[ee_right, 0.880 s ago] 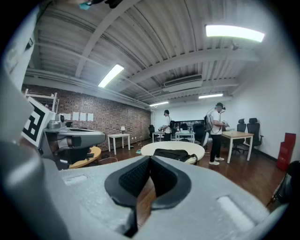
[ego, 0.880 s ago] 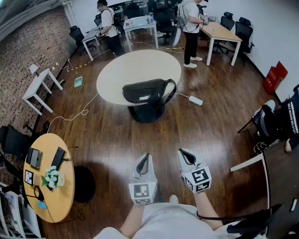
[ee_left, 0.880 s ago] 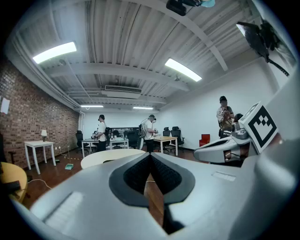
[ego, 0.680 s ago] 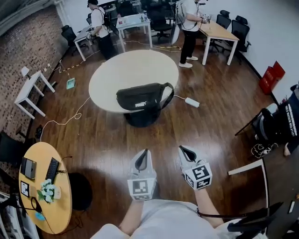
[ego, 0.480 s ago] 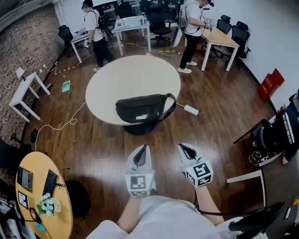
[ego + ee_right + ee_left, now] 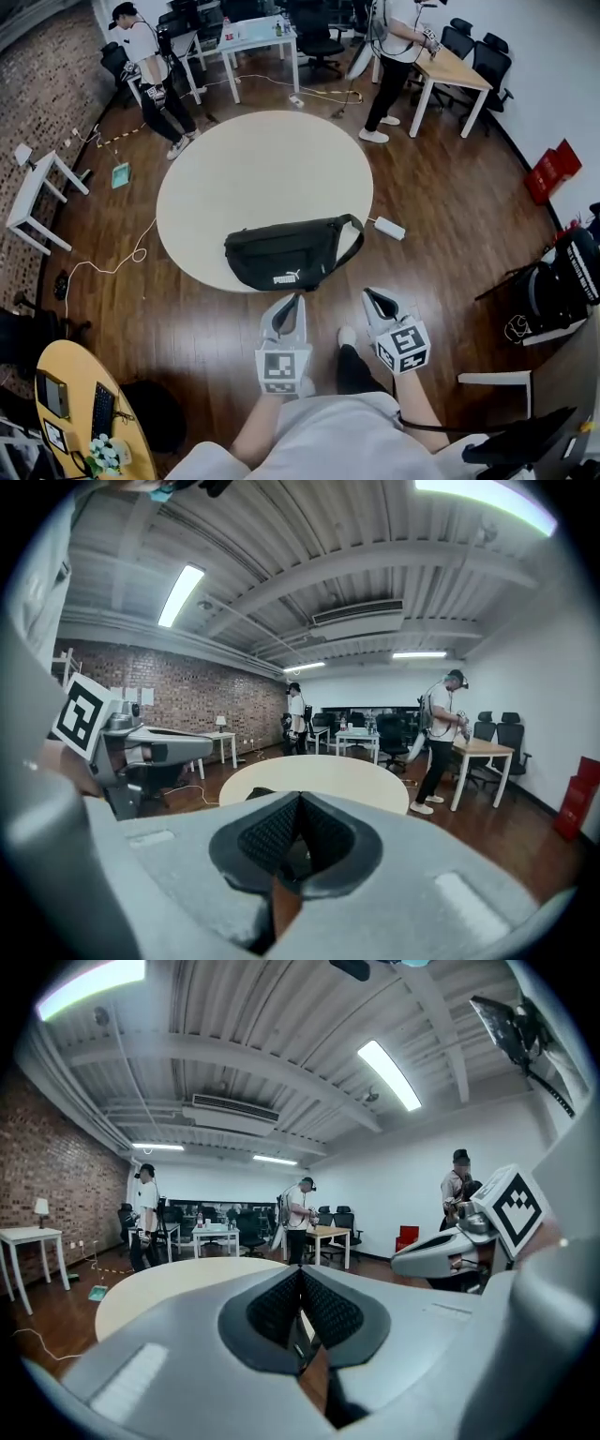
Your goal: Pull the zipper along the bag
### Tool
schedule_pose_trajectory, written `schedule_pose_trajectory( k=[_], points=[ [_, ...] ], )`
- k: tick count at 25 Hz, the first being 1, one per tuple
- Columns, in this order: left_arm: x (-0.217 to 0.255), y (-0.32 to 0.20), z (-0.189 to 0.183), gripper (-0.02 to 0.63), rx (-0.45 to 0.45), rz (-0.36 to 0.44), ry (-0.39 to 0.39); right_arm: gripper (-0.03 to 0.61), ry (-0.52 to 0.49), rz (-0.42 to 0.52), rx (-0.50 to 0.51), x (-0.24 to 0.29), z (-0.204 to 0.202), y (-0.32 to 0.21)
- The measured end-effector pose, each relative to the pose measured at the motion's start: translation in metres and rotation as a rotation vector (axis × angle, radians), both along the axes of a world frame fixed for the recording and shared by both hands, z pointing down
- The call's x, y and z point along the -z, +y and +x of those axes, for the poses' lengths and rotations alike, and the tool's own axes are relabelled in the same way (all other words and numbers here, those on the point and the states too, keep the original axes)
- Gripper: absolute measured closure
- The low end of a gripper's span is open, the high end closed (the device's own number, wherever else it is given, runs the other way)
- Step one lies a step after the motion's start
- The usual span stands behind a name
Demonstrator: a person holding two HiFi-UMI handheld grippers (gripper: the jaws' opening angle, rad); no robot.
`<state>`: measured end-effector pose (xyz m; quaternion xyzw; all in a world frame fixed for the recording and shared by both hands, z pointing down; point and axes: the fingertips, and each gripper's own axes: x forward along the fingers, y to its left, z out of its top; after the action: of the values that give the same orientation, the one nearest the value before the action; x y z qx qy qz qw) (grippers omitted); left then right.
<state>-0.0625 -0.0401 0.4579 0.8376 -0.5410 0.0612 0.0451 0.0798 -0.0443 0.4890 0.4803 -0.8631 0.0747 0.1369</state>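
A: What lies nearest to the person?

B: The two grippers, held side by side over the wooden floor (image 6: 216, 319). The left gripper (image 6: 293, 300) has its fingers pressed together with nothing between them. The right gripper (image 6: 367, 293), at its 3 o'clock, is the same: fingers closed and empty.

A: Do they touch anything?

B: No. Both point toward 12 o'clock, tipped slightly down, and stop just short of the table's near edge. A white shoe (image 6: 346, 335) shows on the floor between them.

A: And the bag?

B: The black bag (image 6: 281, 253) lies on the round table (image 6: 253, 159), at the table's 6 o'clock rim, stretched from 9 to 3 o'clock. It sits at 12 o'clock of the left gripper, near both grippers but apart from them.

A: What is beyond that?

B: A white power strip (image 6: 387, 228) lies on the floor at the table's 4 o'clock. Farther off, one person (image 6: 148, 66) stands at the table's 10 o'clock, and another person (image 6: 394, 37) stands at its 1 o'clock, beside a long wooden table (image 6: 455, 70).
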Motion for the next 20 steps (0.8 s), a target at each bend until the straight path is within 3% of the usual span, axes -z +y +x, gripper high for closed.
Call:
schedule_pose_trajectory(
  k=[4, 9, 13, 20],
  points=[
    [-0.021, -0.077, 0.026, 0.597, 0.003, -0.037, -0.033, 0.588, -0.017, -0.002, 0.0, -0.012, 0.021, -0.095],
    [-0.026, -0.161, 0.075, 0.597, -0.046, -0.06, -0.106, 0.588, -0.034, -0.071, 0.011, -0.038, 0.051, -0.196],
    [-0.053, -0.207, 0.101, 0.597, -0.025, -0.137, -0.129, 0.586, 0.023, -0.166, 0.064, -0.094, 0.061, -0.248],
    [-0.129, -0.245, 0.131, 0.597, -0.122, -0.298, -0.268, 0.587, 0.137, -0.285, 0.234, -0.189, 0.04, -0.304]
  ],
)
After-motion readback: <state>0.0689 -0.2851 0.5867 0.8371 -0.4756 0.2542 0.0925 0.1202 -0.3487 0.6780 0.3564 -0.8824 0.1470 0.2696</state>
